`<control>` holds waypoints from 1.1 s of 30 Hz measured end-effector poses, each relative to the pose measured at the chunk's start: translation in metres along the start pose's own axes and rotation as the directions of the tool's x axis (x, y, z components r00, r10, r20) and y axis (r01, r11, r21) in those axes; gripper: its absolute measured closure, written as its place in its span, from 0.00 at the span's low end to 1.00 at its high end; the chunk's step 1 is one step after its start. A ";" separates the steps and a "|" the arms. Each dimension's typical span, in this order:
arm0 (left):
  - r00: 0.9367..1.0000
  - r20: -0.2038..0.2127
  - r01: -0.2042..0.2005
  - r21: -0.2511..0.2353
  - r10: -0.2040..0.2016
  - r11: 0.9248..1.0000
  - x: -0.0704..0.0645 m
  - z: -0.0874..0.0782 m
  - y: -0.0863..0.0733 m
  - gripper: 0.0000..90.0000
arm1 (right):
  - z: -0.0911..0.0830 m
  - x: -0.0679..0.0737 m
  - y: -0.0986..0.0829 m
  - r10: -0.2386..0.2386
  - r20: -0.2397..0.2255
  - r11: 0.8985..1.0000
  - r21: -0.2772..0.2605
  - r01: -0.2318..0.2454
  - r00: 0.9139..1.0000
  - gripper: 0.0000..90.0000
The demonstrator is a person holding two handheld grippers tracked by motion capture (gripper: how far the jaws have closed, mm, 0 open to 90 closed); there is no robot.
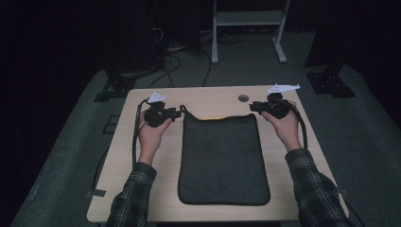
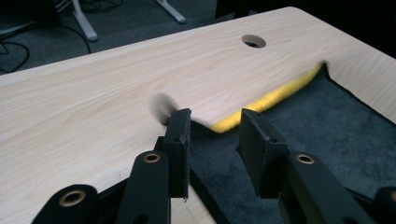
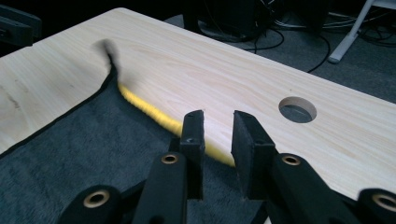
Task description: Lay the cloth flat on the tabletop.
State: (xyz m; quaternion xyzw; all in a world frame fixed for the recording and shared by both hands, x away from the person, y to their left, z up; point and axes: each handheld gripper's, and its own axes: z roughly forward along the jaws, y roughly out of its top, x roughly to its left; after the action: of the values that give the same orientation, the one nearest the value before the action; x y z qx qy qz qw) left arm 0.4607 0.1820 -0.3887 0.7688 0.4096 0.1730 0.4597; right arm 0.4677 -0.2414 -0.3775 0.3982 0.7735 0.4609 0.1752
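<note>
Dark towel [image 1: 222, 158] lies flat mid-desk [image 1: 142, 189], yellow trim [image 1: 215, 118] on its far edge. Left claw [image 1: 176, 113] at the far-left corner, right claw [image 1: 253, 107] at the far-right corner. Both released, jaws apart over the towel's edge, gripping nothing.

Bare tabletop [image 1: 142, 189] down both long sides of the dark cloth [image 1: 222, 156], wide enough for a forearm on each, with a further open strip along the far edge, broken by a round cable hole [image 1: 243, 98]. Left gripper [image 1: 177, 113] and right gripper [image 1: 253, 106] parked at the cloth's two far corners, jaws parted, each blocking its own corner but well apart from the other, the whole cloth surface lying flat and unobstructed between. Beyond the far edge, a white frame's legs [image 1: 215, 52] and loose cables [image 1: 175, 66] on the floor.
</note>
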 end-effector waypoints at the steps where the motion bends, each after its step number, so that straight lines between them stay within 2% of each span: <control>1: 1.000 0.000 0.000 0.000 0.000 1.000 0.000 0.000 0.000 0.68 | -0.002 0.000 -0.002 0.001 -0.003 1.000 -0.005 -0.001 1.000 0.80; 2: 1.000 -0.003 -0.014 0.009 0.014 1.000 -0.003 -0.002 -0.002 0.67 | -0.003 0.001 -0.004 0.001 -0.007 1.000 -0.003 -0.001 1.000 0.79; 6: 1.000 0.005 -0.027 0.037 0.027 0.999 -0.010 -0.005 -0.009 0.64 | -0.008 0.006 -0.014 -0.013 -0.021 1.000 0.012 0.014 1.000 0.75; 11: 1.000 0.022 -0.023 0.049 0.022 0.999 -0.017 -0.008 -0.018 0.62 | -0.012 0.011 -0.026 -0.022 -0.032 0.999 0.027 0.023 0.999 0.70; 12: 0.999 0.033 -0.019 0.055 0.017 0.998 -0.021 -0.009 -0.023 0.62 | -0.014 0.012 -0.033 -0.024 -0.028 0.999 0.035 0.025 0.999 0.65; 14: 0.999 0.040 -0.017 0.063 0.015 0.998 -0.025 -0.012 -0.027 0.61 | -0.017 0.014 -0.040 -0.027 -0.025 0.999 0.037 0.028 0.999 0.63; 19: 0.999 0.046 -0.018 0.076 0.014 0.997 -0.032 -0.018 -0.037 0.60 | -0.025 0.016 -0.058 -0.025 -0.025 0.999 0.046 0.027 0.999 0.61; 22: 0.999 0.047 -0.017 0.087 0.013 0.996 -0.041 -0.025 -0.050 0.59 | -0.031 0.019 -0.067 -0.032 -0.028 0.998 0.058 0.034 0.999 0.61; 23: 0.999 0.047 -0.017 0.087 0.013 0.996 -0.041 -0.025 -0.050 0.59 | -0.033 0.020 -0.070 -0.035 -0.027 0.998 0.060 0.037 0.999 0.60; 25: 0.999 0.050 -0.016 0.096 0.011 0.995 -0.046 -0.028 -0.061 0.58 | -0.036 0.022 -0.076 -0.039 -0.031 0.997 0.063 0.041 0.999 0.59; 29: 0.998 0.059 -0.009 0.102 0.003 0.995 -0.052 -0.031 -0.072 0.56 | -0.040 0.025 -0.085 -0.045 -0.023 0.996 0.075 0.046 0.999 0.56; 30: 0.998 0.063 -0.009 0.112 0.002 0.994 -0.055 -0.033 -0.079 0.55 | -0.042 0.026 -0.090 -0.049 -0.008 0.995 0.086 0.049 0.999 0.54; 33: 0.998 0.066 -0.015 0.130 0.006 0.991 -0.059 -0.037 -0.088 0.53 | -0.045 0.027 -0.099 -0.045 -0.001 0.993 0.108 0.044 0.999 0.53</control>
State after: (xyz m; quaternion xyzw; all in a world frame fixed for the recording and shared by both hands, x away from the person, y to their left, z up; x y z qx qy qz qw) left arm 0.3602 0.1776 -0.4376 0.8047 0.4006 0.1229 0.4207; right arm 0.3771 -0.2722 -0.4361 0.3900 0.8059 0.4142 0.1640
